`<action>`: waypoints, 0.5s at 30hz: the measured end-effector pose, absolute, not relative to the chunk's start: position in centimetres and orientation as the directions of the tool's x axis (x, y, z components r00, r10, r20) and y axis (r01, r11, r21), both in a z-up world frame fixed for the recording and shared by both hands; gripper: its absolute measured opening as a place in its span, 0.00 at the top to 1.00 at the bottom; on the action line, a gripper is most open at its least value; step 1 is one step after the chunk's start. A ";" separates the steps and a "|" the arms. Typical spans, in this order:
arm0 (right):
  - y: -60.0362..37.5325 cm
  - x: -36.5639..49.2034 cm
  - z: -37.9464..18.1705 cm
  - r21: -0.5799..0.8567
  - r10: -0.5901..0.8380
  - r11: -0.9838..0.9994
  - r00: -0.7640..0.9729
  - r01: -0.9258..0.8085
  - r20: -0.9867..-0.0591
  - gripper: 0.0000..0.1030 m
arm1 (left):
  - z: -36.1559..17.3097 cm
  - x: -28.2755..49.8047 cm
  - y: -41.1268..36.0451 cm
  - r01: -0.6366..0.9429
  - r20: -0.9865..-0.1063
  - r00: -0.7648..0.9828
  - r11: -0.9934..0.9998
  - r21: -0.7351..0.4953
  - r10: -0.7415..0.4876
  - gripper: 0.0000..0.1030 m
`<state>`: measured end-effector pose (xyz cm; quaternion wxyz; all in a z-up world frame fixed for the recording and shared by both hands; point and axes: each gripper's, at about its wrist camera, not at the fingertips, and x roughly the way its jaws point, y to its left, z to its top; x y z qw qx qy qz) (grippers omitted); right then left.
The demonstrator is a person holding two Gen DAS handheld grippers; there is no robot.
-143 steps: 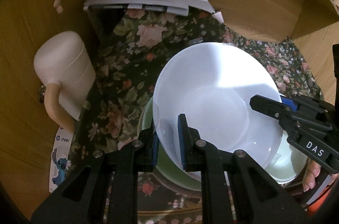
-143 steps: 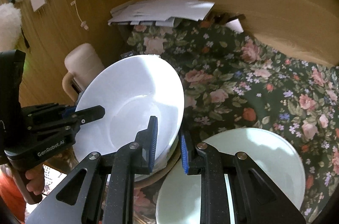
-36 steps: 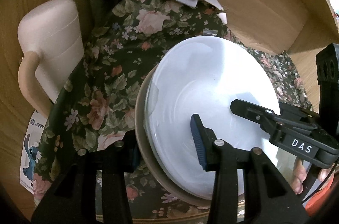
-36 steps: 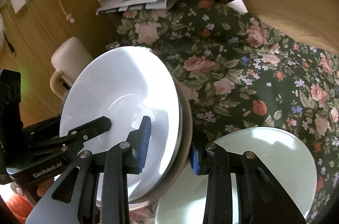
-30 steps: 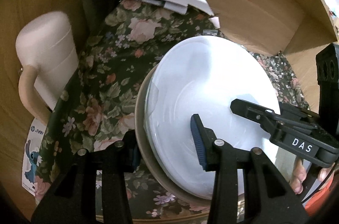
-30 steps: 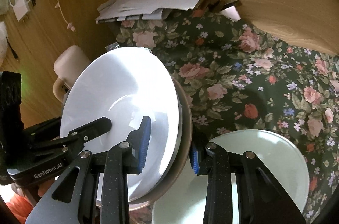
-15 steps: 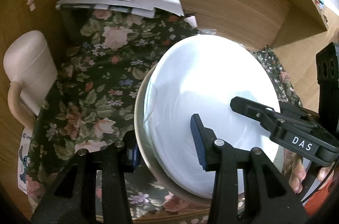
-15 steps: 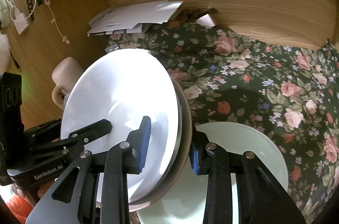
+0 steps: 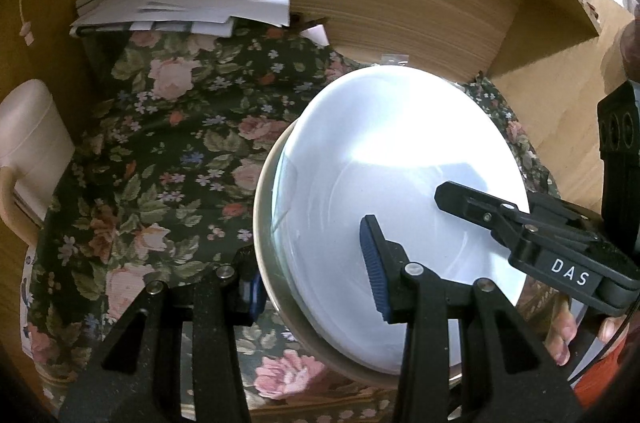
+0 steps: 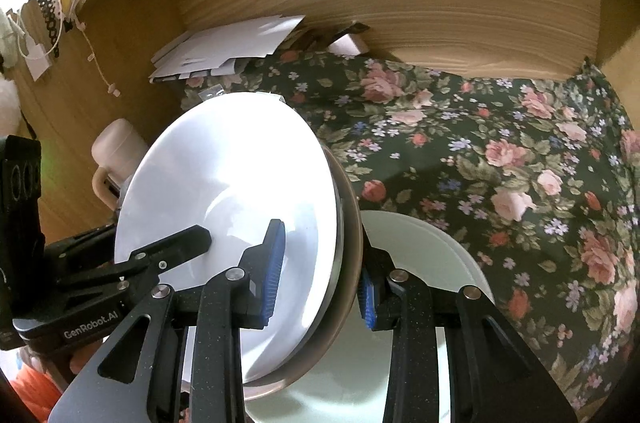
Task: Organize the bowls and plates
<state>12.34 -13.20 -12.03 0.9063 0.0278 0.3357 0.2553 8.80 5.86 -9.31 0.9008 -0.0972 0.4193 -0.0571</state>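
A white dish [image 9: 392, 159] sits nested in a tan bowl [image 9: 264, 223], and the two are held as one stack above the floral cloth [image 9: 160, 143]. My left gripper [image 9: 312, 271] is shut on the stack's left rim, one pad inside the white dish and one under the tan bowl. Across the dish lies a finger [image 9: 480, 207] of the other gripper. In the right wrist view my right gripper [image 10: 320, 275] is shut on the opposite rim of the white dish [image 10: 240, 159] and tan bowl [image 10: 352, 223]. A pale green plate [image 10: 432, 255] lies on the cloth, partly under the stack.
A cream mug [image 9: 28, 143] with a handle stands at the left wall. Loose white papers [image 9: 180, 7] are piled at the back left. A wooden back panel [image 9: 400, 23] with coloured notes closes the far side. A person's fingers [image 9: 560, 335] hold the right gripper.
Several seconds ago both grippers pinched only the white dish; now each spans white dish and tan bowl. In the last second the stack shifted right, away from the mug.
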 end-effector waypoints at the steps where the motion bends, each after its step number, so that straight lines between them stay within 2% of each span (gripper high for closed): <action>1: -13.5 12.2 -12.1 0.223 0.479 0.870 0.646 -0.440 -0.594 0.71 | -9.3 8.8 5.6 0.026 -0.744 0.641 0.975 -0.222 -0.187 0.59; 15: -16.7 11.4 -13.4 0.238 0.459 0.883 0.640 -0.405 -0.616 0.71 | -9.5 8.5 2.9 0.062 -0.763 0.609 0.972 -0.227 -0.217 0.59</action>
